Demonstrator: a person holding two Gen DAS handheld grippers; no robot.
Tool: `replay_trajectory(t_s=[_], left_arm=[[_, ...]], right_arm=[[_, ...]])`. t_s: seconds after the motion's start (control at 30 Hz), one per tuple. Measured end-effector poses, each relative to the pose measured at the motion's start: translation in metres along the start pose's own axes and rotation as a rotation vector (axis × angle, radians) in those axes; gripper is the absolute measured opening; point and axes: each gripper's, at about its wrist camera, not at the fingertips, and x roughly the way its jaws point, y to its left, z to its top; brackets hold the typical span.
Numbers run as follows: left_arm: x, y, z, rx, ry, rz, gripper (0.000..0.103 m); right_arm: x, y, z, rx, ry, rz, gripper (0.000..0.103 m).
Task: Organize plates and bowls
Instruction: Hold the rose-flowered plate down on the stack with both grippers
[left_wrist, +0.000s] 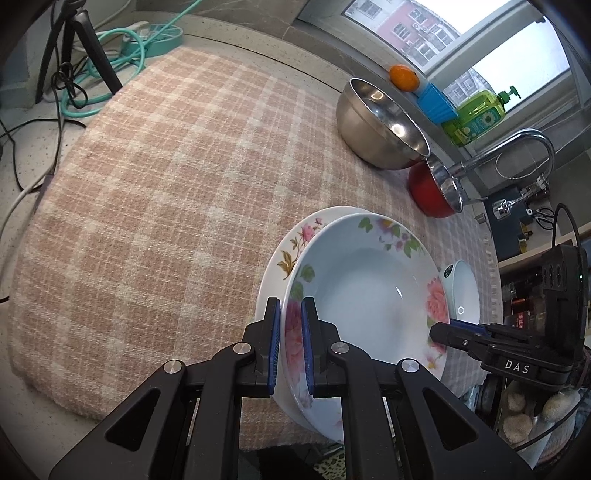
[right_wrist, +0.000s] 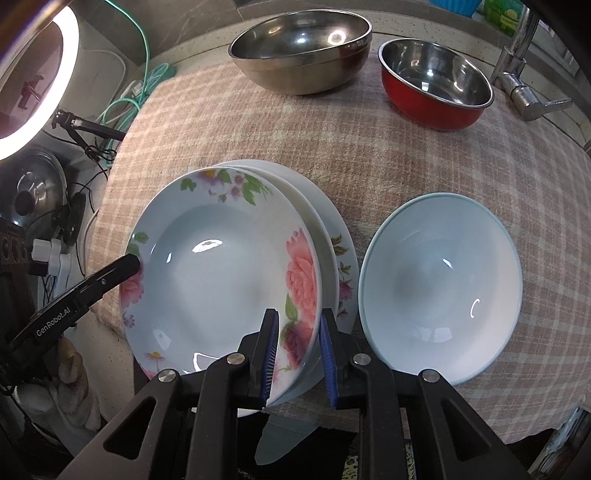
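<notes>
A floral deep plate (left_wrist: 362, 280) (right_wrist: 221, 266) rests on a white floral plate (left_wrist: 291, 240) (right_wrist: 343, 258) on the checked cloth. My left gripper (left_wrist: 291, 343) is shut on the floral deep plate's near rim. My right gripper (right_wrist: 298, 354) straddles the opposite rim with its jaws slightly apart from it. Each gripper shows in the other's view: the right gripper (left_wrist: 443, 332) and the left gripper (right_wrist: 125, 266) at the plate's edges. A pale blue bowl (right_wrist: 439, 288) (left_wrist: 463, 291) stands to the right of the plates.
A large steel bowl (right_wrist: 301, 48) (left_wrist: 380, 125) and a red steel bowl (right_wrist: 436, 85) (left_wrist: 436, 188) stand at the far side of the cloth (left_wrist: 166, 192). A tap (left_wrist: 517, 151), soap bottle (left_wrist: 476, 114) and orange (left_wrist: 404, 77) are by the window. Cables (left_wrist: 122, 55) lie at far left.
</notes>
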Motion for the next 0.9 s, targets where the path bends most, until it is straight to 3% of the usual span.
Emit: replay_trajectory(t_s=[0.9], left_arm=[[-0.001, -0.01, 0.001, 0.055, 0.0, 0.04, 0.009]], right_arm=[[-0.011, -0.011, -0.007, 0.038, -0.061, 0.037, 0.022]])
